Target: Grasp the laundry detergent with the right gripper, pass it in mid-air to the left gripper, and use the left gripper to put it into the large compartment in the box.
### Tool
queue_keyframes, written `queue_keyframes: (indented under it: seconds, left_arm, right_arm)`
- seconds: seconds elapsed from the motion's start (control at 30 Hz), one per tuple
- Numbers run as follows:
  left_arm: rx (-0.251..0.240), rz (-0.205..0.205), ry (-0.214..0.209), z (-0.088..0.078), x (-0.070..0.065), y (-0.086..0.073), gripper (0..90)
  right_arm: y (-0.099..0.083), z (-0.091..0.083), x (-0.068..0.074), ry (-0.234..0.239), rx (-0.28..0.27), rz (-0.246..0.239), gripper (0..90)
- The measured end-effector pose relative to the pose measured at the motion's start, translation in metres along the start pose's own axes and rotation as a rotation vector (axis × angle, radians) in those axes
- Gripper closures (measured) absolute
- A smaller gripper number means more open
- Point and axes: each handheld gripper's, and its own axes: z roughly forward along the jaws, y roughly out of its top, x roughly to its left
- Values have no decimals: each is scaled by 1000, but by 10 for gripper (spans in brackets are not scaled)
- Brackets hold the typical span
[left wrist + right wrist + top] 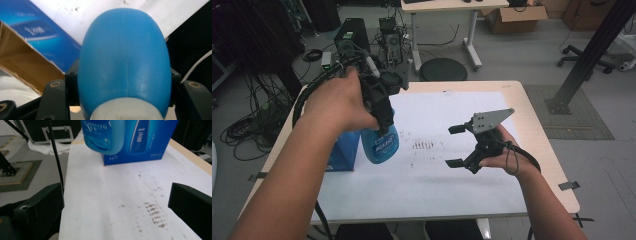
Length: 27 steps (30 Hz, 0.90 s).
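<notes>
Blue plastic fills the grip of the left gripper (384,127): its jaws are clamped on the bottle (380,142), which hangs clear of the white sheet (452,190) just beside the open blue box (343,152). Off to the side, well apart from both, the right gripper (455,146) hovers with its jaws spread wide and nothing between them.

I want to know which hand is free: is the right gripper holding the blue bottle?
No, the right gripper stands open and empty over the white sheet, while the left gripper clamps the blue bottle.
</notes>
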Motion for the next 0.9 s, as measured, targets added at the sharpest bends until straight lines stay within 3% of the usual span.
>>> queue_keyframes:
  seconds: [0.03, 0.07, 0.2, 0.3, 0.33, 0.43, 0.57, 0.6, 0.87, 0.9]
  left_arm:
    - [0, 0, 0, 0, 0, 0, 386]
    - [-3, -44, -17, -2, 7, -2, 386]
    - [-10, -94, -30, -5, 18, -6, 386]
    - [-21, -174, -38, -12, 34, -12, 386]
    - [-21, -174, -38, -12, 34, -12, 386]
    - [-38, -243, -42, -21, 48, -20, 386]
    - [-48, -287, -43, -27, 57, -25, 386]
    - [-49, -319, -44, -31, 62, -27, 386]
    - [-45, -441, -51, -39, 88, -38, 386]
    - [-45, -441, -51, -39, 88, -38, 386]
  right_arm:
    - [0, 0, 0, 0, 0, 0, 6]
    - [1, -5, -1, -17, 21, -6, 6]
    - [1, -13, -2, -45, 59, -12, 6]
    - [2, -18, -4, -63, 87, -24, 8]
    - [2, -18, -4, -63, 87, -24, 8]
    - [3, -25, -7, -101, 148, -48, 9]
    - [4, -33, -10, -121, 190, -59, 9]
    - [4, -34, -11, -125, 200, -62, 10]
    - [5, -43, -17, -156, 292, -74, 15]
    - [5, -43, -17, -156, 292, -74, 15]
